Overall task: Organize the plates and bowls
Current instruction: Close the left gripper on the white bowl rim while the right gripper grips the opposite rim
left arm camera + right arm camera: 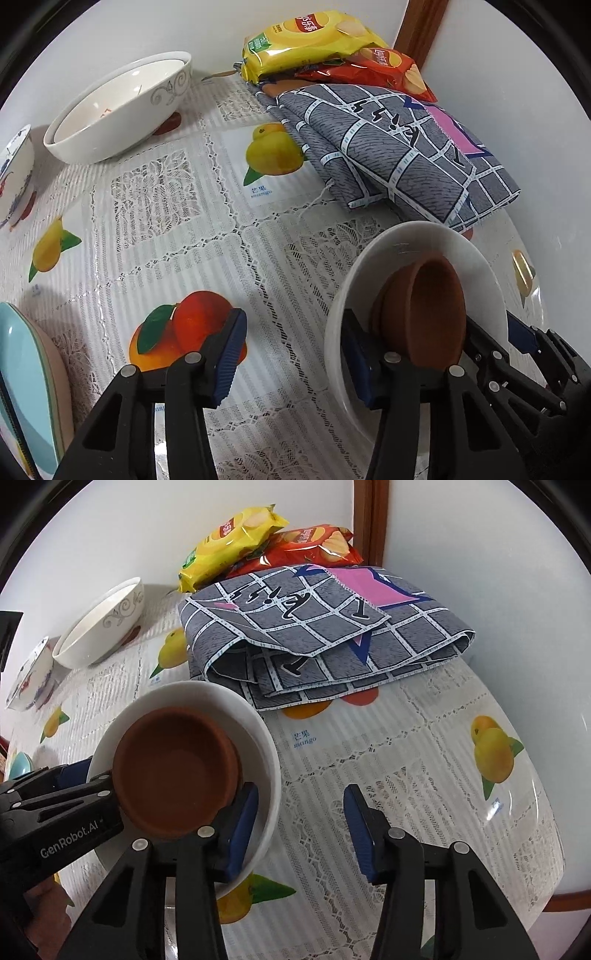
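Claws stand half open on both sides: the left claw (pixel 291 354) straddles the near rim of the white bowl (pixel 476 258), one finger inside, pads not visibly pressing; the right claw (pixel 301 827) does likewise at the opposite rim. A brown bowl (pixel 173 771) sits tilted inside, on the table (pixel 406 760). Closing unevenly could tip the white bowl and slide the brown one out. Whether either pad touches the rim is hard to make out.
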{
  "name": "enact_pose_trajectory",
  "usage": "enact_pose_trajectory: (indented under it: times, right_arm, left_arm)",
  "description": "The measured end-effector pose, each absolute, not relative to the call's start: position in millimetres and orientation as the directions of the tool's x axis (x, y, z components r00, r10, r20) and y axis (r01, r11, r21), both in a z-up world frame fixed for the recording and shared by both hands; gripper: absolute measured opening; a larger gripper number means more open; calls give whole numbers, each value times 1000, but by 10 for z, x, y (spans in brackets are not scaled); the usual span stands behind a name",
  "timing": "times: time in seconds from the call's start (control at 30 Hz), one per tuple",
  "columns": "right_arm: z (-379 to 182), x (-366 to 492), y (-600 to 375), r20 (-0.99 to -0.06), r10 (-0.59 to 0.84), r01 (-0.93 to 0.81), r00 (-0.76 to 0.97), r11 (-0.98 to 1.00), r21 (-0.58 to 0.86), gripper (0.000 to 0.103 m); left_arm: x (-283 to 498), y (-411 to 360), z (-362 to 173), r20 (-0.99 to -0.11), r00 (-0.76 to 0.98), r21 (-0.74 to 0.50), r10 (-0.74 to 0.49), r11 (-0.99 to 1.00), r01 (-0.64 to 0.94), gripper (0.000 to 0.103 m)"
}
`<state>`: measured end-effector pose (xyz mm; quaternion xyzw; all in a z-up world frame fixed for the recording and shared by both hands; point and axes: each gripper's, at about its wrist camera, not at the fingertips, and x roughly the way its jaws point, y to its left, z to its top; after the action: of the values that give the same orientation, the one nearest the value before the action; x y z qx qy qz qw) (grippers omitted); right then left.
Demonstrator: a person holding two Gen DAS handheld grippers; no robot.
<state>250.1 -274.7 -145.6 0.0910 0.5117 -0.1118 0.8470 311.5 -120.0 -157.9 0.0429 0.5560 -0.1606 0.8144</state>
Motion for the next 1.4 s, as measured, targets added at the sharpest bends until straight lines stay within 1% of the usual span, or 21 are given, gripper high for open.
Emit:
enact_pose_trajectory:
  times: [0.2,0.27,0.3,0.33,0.37,0.43,0.5,0.53,0.6,0.67,0.87,1.0,1.1,1.17,1.3,1.33,1.37,1.4]
  right_arm:
    - [-1485,2509,-2807,-897,-43,297,439,949,100,48]
    - [-1485,2509,-2799,-898,-44,303,438,948,101,48]
    - [-1481,2510,-2789,-897,-50,301,440,949,94,48]
    - [-1479,2507,-2782,-895,-53,299,442,950,91,47]
    - [-1478,2504,-2775,-892,-53,294,449,952,91,44]
    - [-1479,2506,-2778,-890,-42,288,454,952,102,42]
    - [-1482,2510,-2792,-888,-28,291,458,949,121,39]
    - [-1484,2511,-2800,-886,-18,292,464,947,133,38]
    - [-1488,2507,-2812,-878,-18,294,479,945,141,37]
    - [-1490,2502,-2823,-868,-16,288,496,946,147,35]
    - [-1509,2518,-2891,-860,32,295,510,932,210,32]
    - [-1469,2571,-2821,-870,5,248,493,958,146,33]
    - [-1472,2564,-2835,-872,9,251,489,956,151,33]
    - [-1482,2573,-2874,-879,18,274,476,947,168,35]
    - [-1491,2567,-2899,-875,24,280,483,943,181,35]
    - [-1493,2558,-2898,-872,25,282,488,941,185,31]
    - [-1497,2551,-2897,-867,42,278,497,938,205,22]
    - [-1495,2557,-2886,-864,63,264,500,939,221,19]
  left_arm:
    - [3097,-1266,-1556,-921,333,-80,-203,935,347,42]
    - [3102,-1272,-1556,-923,330,-78,-198,935,345,40]
    - [3100,-1277,-1557,-923,328,-81,-202,935,346,38]
    - [3096,-1287,-1557,-923,327,-82,-204,933,351,37]
    - [3092,-1296,-1554,-922,331,-77,-201,933,351,37]
    - [3080,-1308,-1555,-921,334,-76,-200,934,349,33]
    - [3052,-1334,-1556,-918,340,-75,-203,932,354,26]
    - [3032,-1347,-1556,-917,342,-73,-204,931,358,25]
    - [3005,-1372,-1565,-916,336,-87,-217,928,361,15]
    - [2988,-1386,-1566,-914,341,-91,-220,930,357,12]
    - [2952,-1416,-1564,-905,374,-67,-201,937,342,12]
    - [2958,-1399,-1567,-905,370,-81,-209,939,333,11]
    - [2941,-1415,-1559,-905,377,-67,-198,941,332,11]
    - [2941,-1419,-1558,-904,380,-65,-195,942,329,11]
    - [2933,-1426,-1556,-904,383,-61,-191,943,328,12]
    - [2925,-1424,-1550,-903,385,-60,-191,943,326,12]
    - [2920,-1424,-1546,-902,387,-60,-192,943,327,12]
    - [2922,-1417,-1544,-901,384,-70,-200,942,328,12]
